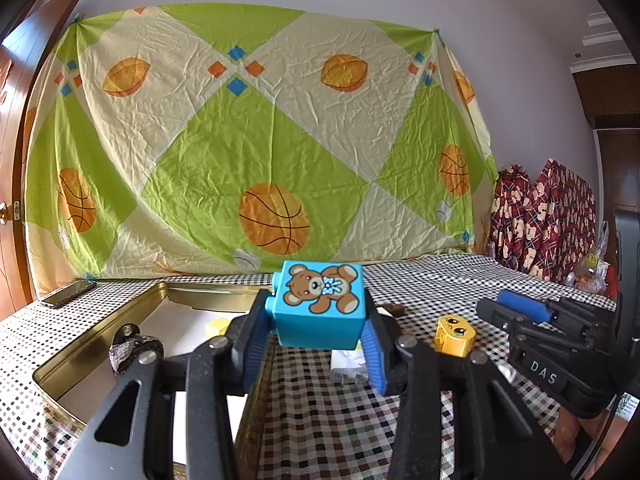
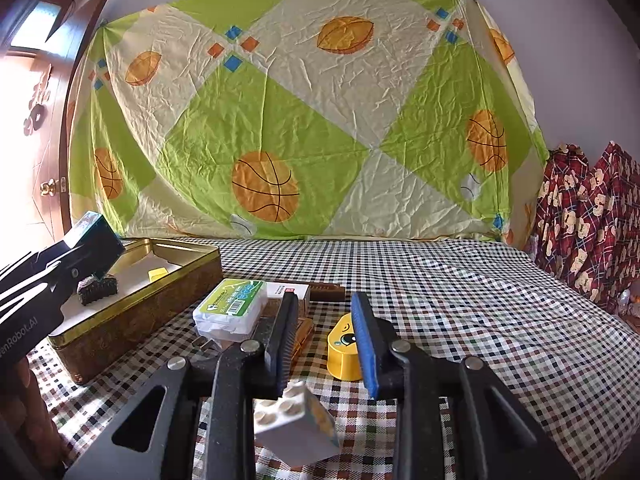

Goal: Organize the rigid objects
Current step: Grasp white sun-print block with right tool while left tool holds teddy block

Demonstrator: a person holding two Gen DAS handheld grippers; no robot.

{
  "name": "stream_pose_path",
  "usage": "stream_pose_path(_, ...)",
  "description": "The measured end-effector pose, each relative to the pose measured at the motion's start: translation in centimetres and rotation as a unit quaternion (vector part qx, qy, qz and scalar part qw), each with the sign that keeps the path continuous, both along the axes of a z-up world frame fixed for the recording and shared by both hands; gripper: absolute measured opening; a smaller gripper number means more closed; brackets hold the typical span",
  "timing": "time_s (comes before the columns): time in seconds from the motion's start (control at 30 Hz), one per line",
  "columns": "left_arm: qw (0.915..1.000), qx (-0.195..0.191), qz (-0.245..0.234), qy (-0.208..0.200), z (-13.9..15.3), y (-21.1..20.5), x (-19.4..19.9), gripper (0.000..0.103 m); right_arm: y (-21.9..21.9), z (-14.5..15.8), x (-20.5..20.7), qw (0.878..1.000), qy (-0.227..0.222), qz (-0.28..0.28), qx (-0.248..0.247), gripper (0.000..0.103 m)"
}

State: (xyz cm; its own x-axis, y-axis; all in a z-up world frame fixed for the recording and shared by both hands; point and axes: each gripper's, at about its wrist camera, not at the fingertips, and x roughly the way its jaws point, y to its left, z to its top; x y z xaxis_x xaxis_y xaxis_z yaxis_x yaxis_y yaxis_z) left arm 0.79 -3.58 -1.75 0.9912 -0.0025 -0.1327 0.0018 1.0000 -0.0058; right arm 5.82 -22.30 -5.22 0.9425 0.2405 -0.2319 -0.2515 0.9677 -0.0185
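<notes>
Right now I am clamping my left gripper (image 1: 317, 308) on the blue teddy-bear block (image 1: 324, 292), my blue pads pressing on its two sides. The block is hanging clear of the checked tablecloth (image 1: 320, 420), its bear face turned toward my camera and its studs pointing left. It is sitting just above the right-hand edge of the gold tin (image 1: 96, 336), which is lying open on the cloth. Inside the tin a dark crumpled piece (image 1: 132, 350) and a small pale yellow piece (image 1: 218, 326) are lying on the white floor. A white plug (image 1: 348, 364) is showing on the cloth below the block.

My right gripper (image 2: 324, 304) is hovering level over the cloth with its jaws drawn in as near as they seem to go; a gap is showing between the pads and nothing is sitting in it. Just beyond my right finger the yellow face block (image 2: 342, 348) is standing on the cloth, untouched. To the left of my fingers a white and green floss box (image 2: 230, 308) is resting on top of other flat things, with a brown bar (image 2: 328, 292) behind it. A white studded brick (image 2: 294, 424) is lying tilted under my fingers; I cannot tell whether it is resting on the cloth. A phone (image 1: 68, 292) is lying at the far left corner, near the basketball sheet (image 1: 240, 140) hanging on the wall.
</notes>
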Motion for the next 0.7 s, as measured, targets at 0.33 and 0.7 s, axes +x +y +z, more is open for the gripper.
stream_pose_path(0.33,1.0000,-0.007,0.005,0.003,-0.1,0.7,-0.3,0.041,-1.7,-0.9,-0.6,0.993,0.095,0.059,0.043,0.033)
stream_pose_path(0.7,0.9998,-0.006,0.017,-0.001,-0.4,1.8,-1.3,0.041,2.9,-3.5,-2.3,0.989,0.109,0.099,-0.018,0.048)
